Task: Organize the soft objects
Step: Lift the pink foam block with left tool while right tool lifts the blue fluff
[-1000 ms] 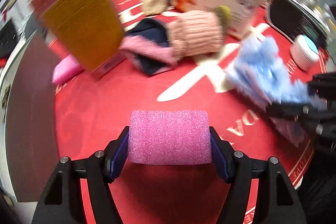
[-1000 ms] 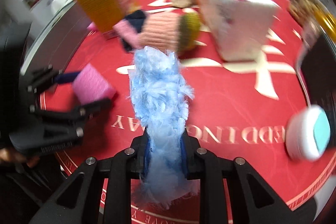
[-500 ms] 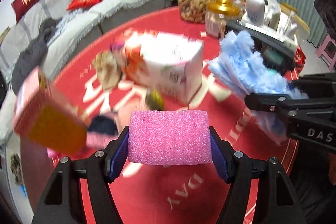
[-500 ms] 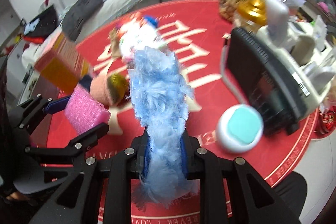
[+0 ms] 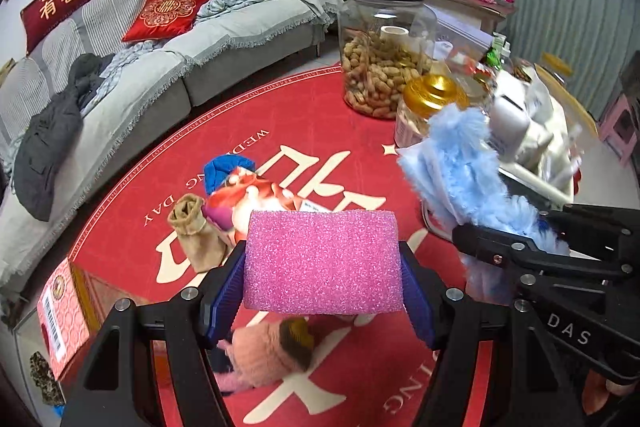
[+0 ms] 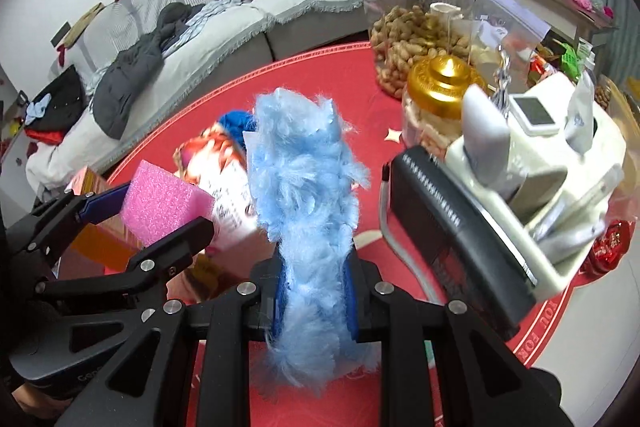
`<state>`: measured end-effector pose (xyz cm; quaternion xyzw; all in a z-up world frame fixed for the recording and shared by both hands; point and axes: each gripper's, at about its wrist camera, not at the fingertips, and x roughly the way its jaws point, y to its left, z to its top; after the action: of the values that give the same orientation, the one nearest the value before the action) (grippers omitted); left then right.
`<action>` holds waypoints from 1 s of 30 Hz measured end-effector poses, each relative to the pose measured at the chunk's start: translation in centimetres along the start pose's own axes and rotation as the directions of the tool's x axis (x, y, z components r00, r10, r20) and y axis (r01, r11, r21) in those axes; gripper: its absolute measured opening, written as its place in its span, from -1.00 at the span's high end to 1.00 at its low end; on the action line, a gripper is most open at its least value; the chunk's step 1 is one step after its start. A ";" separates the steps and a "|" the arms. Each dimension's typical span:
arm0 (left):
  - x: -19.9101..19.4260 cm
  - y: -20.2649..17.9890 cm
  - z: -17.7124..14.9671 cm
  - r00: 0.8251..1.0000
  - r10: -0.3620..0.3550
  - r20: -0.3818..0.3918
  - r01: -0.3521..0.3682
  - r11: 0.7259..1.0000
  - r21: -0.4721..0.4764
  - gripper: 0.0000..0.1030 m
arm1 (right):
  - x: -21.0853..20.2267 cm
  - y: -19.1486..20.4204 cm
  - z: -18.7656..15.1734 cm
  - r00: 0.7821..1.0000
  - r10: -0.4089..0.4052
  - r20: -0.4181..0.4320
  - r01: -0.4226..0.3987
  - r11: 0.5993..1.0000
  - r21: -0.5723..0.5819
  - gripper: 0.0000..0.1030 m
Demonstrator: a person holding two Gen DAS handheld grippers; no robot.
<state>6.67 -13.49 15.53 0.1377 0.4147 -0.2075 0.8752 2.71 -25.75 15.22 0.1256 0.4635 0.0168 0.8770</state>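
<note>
The left claw (image 5: 322, 263) is clenched on a pink foam block (image 5: 323, 261), and the right claw (image 6: 316, 291) is clenched on a fluffy light-blue soft piece (image 6: 306, 195); both are held side by side in the air above the round red table (image 5: 320, 123). The step in hand appears to be carrying the two soft things to wherever they are to be grouped. To do it well, both grips should stay firm but not crushing, since foam and fluff squash easily, and the pair should pass well clear of the peanut jar (image 5: 386, 51), the gold-lidded jar (image 5: 430, 107) and the white organizer (image 6: 552, 187) crowding the right side. A pink knitted piece (image 5: 266, 351) lies on the table below the left claw, beside a printed box (image 5: 256, 201). Compared with a second ago, both claws have lifted and tilted up: the views then looked down onto the table, and now take in the sofa (image 5: 132, 67) beyond.
</note>
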 end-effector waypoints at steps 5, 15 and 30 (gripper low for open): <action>1.3 1.6 0.9 1.000 0.003 -0.014 -0.003 0.998 -0.057 -0.37 | 0.4 -0.1 1.1 1.000 0.000 0.010 0.000 1.000 0.008 0.52; 2.4 2.8 2.4 0.999 0.037 -0.029 -0.040 0.994 -0.101 -0.37 | 2.0 0.0 3.4 1.000 0.011 0.001 -0.011 0.999 0.030 0.52; 3.4 4.5 4.0 0.994 0.100 -0.043 -0.104 0.988 -0.112 -0.37 | 4.6 1.2 6.1 0.999 0.025 -0.029 -0.024 0.999 0.039 0.52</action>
<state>13.46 -12.04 15.65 0.1125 0.4345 -0.1357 0.8832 10.40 -25.19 15.03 0.1479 0.4753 0.0205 0.8671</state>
